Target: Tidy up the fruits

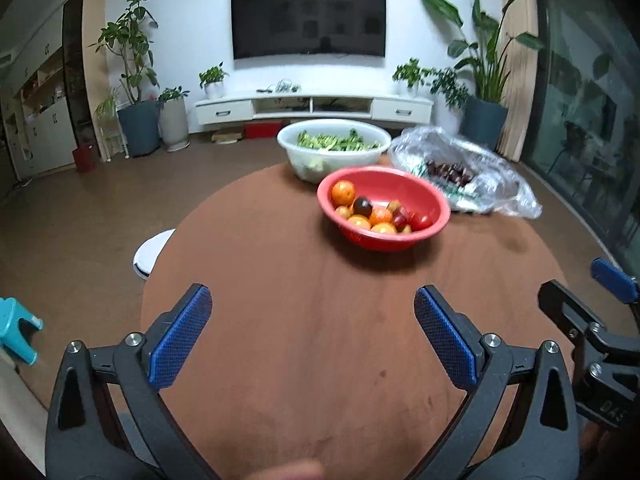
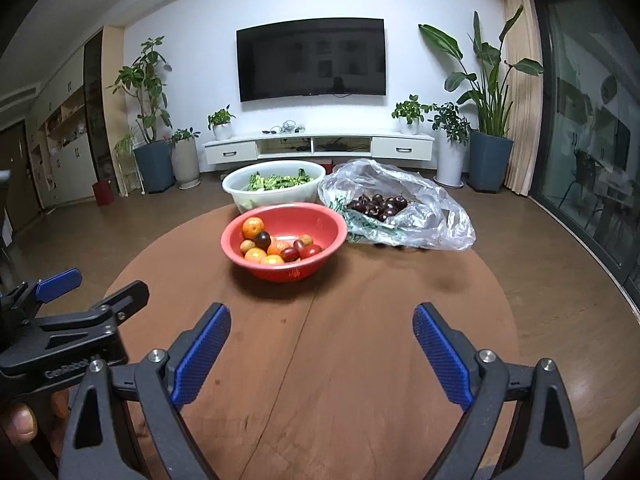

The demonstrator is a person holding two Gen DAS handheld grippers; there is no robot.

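Note:
A red bowl (image 1: 432,204) (image 2: 320,220) on the round brown table (image 1: 300,320) (image 2: 340,340) holds oranges (image 1: 343,193) (image 2: 253,227), a dark plum (image 1: 362,205) (image 2: 263,239) and small red fruits (image 1: 421,221) (image 2: 310,251). Right of it a clear plastic bag (image 1: 472,160) (image 2: 420,200) holds dark purple fruits (image 2: 378,205). My left gripper (image 1: 313,310) stands open over the near table, nothing between its blue pads. My right gripper (image 2: 322,328) is also open and empty, short of the bowl. Each gripper shows at the edge of the other's view.
A white bowl (image 1: 292,140) (image 2: 236,188) of green vegetables (image 1: 336,141) (image 2: 280,180) stands behind the red bowl. A white round stool (image 1: 150,254) and a teal stool (image 1: 18,326) stand on the floor to the left. A TV cabinet (image 2: 320,148) and potted plants line the far wall.

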